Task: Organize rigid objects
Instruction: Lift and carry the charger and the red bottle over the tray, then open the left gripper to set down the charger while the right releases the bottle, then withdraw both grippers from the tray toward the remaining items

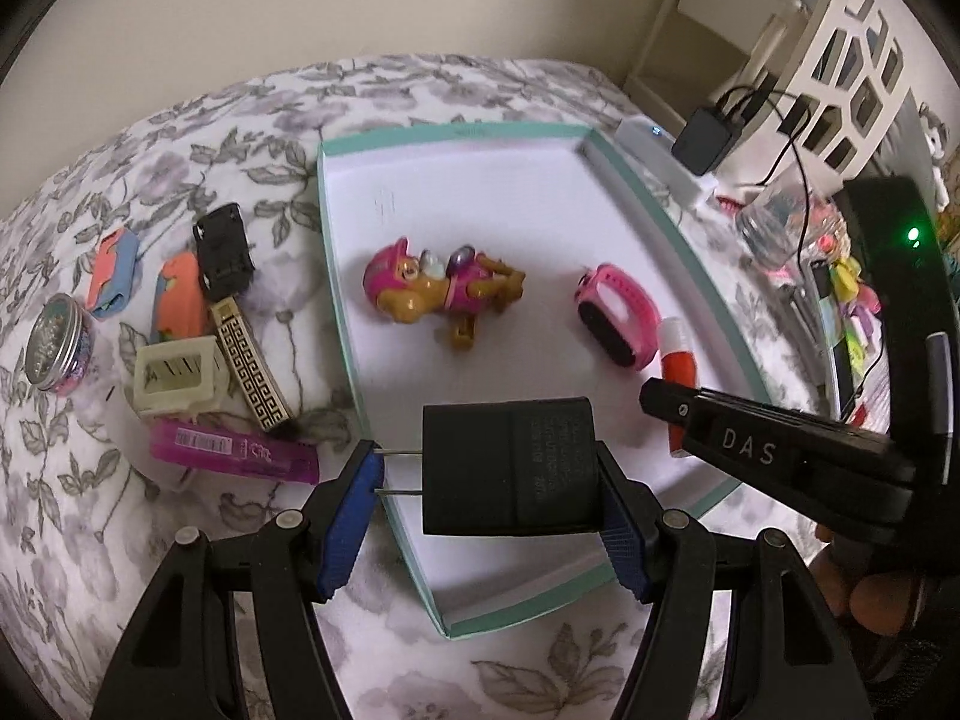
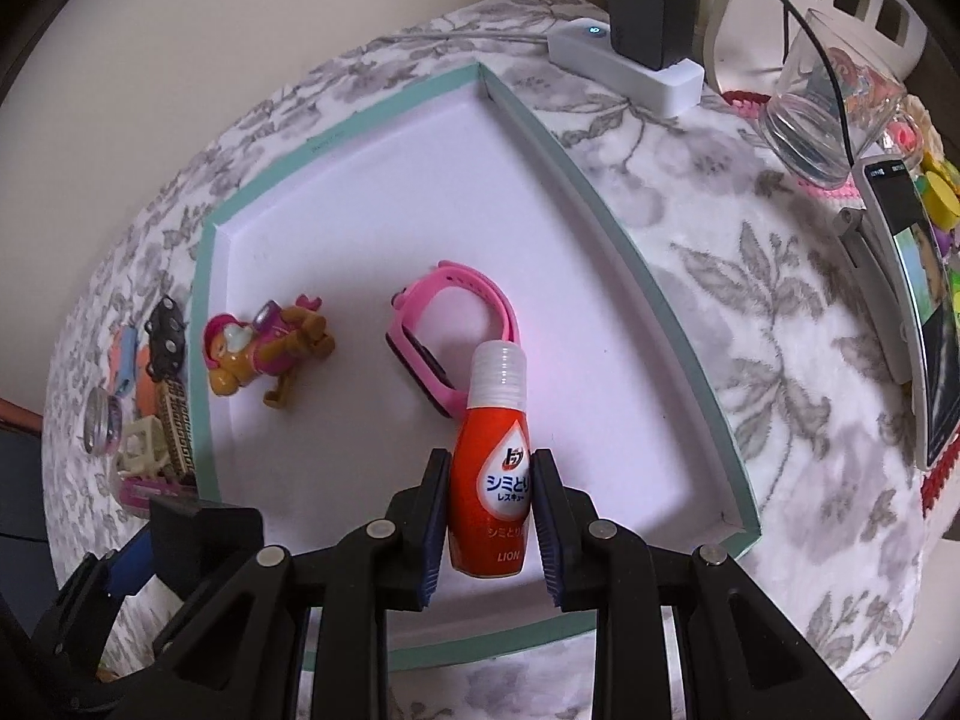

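A white tray with a teal rim (image 1: 336, 276) (image 2: 201, 324) lies on a floral cloth. In it are a pink toy dog (image 1: 432, 288) (image 2: 258, 354) and a pink smartwatch (image 1: 612, 324) (image 2: 444, 330). My left gripper (image 1: 492, 474) is shut on a black plug adapter (image 1: 510, 468), prongs pointing left, held over the tray's near edge. My right gripper (image 2: 489, 516) is shut on an orange bottle with a white cap (image 2: 492, 468) over the tray's near right part; the bottle also shows in the left wrist view (image 1: 678, 354).
Left of the tray lie a black car key (image 1: 222, 252), orange cases (image 1: 180, 300), a glitter tin (image 1: 57, 342), a cream toy crate (image 1: 177, 375), a patterned bar (image 1: 252, 372) and a pink packet (image 1: 234, 450). A power strip (image 2: 624, 66), glass (image 2: 828, 114) and phone (image 2: 912, 300) stand right.
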A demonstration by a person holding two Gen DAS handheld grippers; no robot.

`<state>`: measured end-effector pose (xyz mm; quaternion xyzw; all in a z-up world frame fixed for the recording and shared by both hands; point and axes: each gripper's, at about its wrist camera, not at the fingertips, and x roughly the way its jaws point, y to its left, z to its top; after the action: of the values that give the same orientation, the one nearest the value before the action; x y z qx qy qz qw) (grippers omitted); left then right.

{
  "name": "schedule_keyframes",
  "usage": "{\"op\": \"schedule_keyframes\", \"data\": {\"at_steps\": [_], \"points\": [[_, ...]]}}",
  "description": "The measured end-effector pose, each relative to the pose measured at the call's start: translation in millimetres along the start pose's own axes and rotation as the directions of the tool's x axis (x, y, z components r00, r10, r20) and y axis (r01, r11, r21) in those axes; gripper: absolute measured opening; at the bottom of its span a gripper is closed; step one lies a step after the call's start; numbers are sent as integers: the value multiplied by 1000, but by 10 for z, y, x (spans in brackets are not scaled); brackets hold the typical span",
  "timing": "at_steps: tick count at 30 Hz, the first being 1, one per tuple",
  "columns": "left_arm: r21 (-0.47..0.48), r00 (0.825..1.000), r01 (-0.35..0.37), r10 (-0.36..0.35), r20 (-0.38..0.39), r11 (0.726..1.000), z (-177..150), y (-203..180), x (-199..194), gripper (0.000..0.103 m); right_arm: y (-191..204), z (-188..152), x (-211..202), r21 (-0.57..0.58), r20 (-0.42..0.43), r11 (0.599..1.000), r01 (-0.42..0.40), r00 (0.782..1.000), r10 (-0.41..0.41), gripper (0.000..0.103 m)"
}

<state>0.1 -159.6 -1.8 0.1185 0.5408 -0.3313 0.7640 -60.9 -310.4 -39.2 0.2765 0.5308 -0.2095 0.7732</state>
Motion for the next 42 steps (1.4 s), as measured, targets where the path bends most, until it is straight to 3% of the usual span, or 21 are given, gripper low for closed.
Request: {"op": "schedule_keyframes", "data": {"at_steps": [16, 20, 22, 24, 26, 32, 37, 42], "points": [[-37, 999, 43, -43, -15, 998, 18, 38, 11, 73, 19, 12, 4, -11, 2, 1000, 17, 1000, -17, 28], [-52, 1000, 17, -17, 3, 999, 51, 86, -51, 74, 30, 16, -25, -17, 25, 999, 32, 999, -31, 30], [-56, 1000, 2, -1, 10, 998, 71, 108, -84, 74, 40, 15, -37, -27, 33, 999, 36, 999, -35, 33], [-67, 1000, -6, 7, 12, 998, 87, 136, -100, 80, 50, 26, -45, -30, 42, 999, 37, 998, -35, 46], [-81, 1000, -21, 22, 14, 996, 105, 184, -122, 86, 51, 32, -74, -30, 60, 999, 36, 998, -35, 52], [-129, 994, -107, 111, 24, 986, 146, 389, -200, 86, 69, 51, -94, -35, 78, 999, 33, 997, -30, 62], [-209, 990, -121, 134, 49, 970, 162, 629, -359, 86, 141, 53, -84, -71, 88, 997, 34, 996, -27, 68], [-298, 978, -158, 190, 81, 941, 148, 926, -537, 96, 202, 49, -77, -97, 105, 995, 38, 994, -27, 74]]}}
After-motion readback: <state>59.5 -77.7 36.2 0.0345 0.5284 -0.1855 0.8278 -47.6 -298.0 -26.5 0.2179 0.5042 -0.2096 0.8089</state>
